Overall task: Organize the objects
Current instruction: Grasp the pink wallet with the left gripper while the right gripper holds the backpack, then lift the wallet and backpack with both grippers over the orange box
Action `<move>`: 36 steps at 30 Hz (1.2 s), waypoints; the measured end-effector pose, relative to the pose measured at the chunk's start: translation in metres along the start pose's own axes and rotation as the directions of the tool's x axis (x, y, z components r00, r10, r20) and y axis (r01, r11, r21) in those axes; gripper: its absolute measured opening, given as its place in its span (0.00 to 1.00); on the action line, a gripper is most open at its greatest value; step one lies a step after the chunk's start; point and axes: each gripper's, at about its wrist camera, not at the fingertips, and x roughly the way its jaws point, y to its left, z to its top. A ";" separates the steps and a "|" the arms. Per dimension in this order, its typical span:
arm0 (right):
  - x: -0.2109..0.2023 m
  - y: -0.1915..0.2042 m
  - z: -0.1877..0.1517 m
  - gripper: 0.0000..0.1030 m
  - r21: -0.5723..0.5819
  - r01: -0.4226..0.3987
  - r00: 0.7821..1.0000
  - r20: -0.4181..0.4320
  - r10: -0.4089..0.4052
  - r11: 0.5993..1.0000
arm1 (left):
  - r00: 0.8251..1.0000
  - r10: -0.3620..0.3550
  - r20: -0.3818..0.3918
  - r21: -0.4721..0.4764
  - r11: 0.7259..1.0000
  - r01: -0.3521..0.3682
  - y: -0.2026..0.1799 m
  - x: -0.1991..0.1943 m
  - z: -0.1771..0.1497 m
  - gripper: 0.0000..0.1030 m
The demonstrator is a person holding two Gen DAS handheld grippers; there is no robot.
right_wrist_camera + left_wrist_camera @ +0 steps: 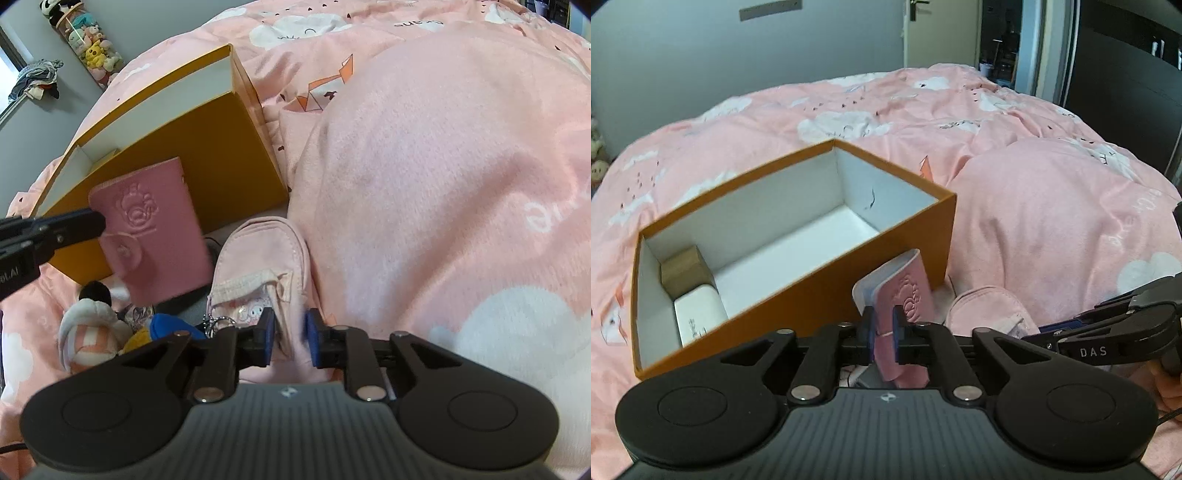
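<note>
My left gripper (883, 332) is shut on a pink embossed passport holder (905, 295) and holds it upright just in front of the orange box (827, 291). The holder also shows in the right wrist view (155, 229), with the left gripper's fingers (74, 223) on its left edge. The open box (207, 147) has a white inside and holds a small brown box (683, 271) and a white case (700, 314). My right gripper (289, 338) is shut on a pale pink pouch (258, 266) lying on the bed beside the box.
A pink duvet (849, 122) covers the bed, with a large pink pillow (443, 166) to the right of the box. A striped plush toy (88, 332), a blue and yellow plush (162, 328) and a keychain (214, 325) lie left of the pouch.
</note>
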 end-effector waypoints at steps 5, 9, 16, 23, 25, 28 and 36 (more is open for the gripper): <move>0.002 -0.002 0.006 0.30 0.004 -0.007 1.000 -0.009 0.007 1.000 | 1.000 -0.024 -0.004 -0.027 0.999 0.024 0.007 0.002 -0.007 0.17; 0.009 -0.001 0.009 0.45 -0.008 -0.026 0.999 -0.038 0.026 1.000 | 0.999 -0.034 -0.023 -0.054 0.998 0.033 0.009 0.007 -0.011 0.29; 0.023 -0.011 0.016 0.47 0.023 -0.044 0.993 -0.104 0.046 0.999 | 0.996 -0.072 -0.062 -0.160 0.985 0.061 0.022 0.004 -0.023 0.48; 0.023 -0.014 0.014 0.39 0.019 -0.067 0.992 -0.108 0.069 0.998 | 0.978 -0.157 -0.139 -0.408 0.909 0.088 0.049 0.022 -0.038 0.56; 0.025 -0.016 0.016 0.40 0.027 -0.073 0.991 -0.113 0.076 0.997 | 0.974 -0.160 -0.160 -0.447 0.892 0.073 0.054 0.031 -0.039 0.56; 0.028 -0.019 0.017 0.45 0.040 -0.089 0.989 -0.118 0.093 0.995 | 0.970 -0.180 -0.165 -0.491 0.868 0.077 0.058 0.043 -0.040 0.57; 0.037 -0.023 0.018 0.42 0.050 -0.114 0.987 -0.109 0.119 0.992 | 0.969 -0.180 -0.168 -0.506 0.859 0.072 0.052 0.069 -0.039 0.60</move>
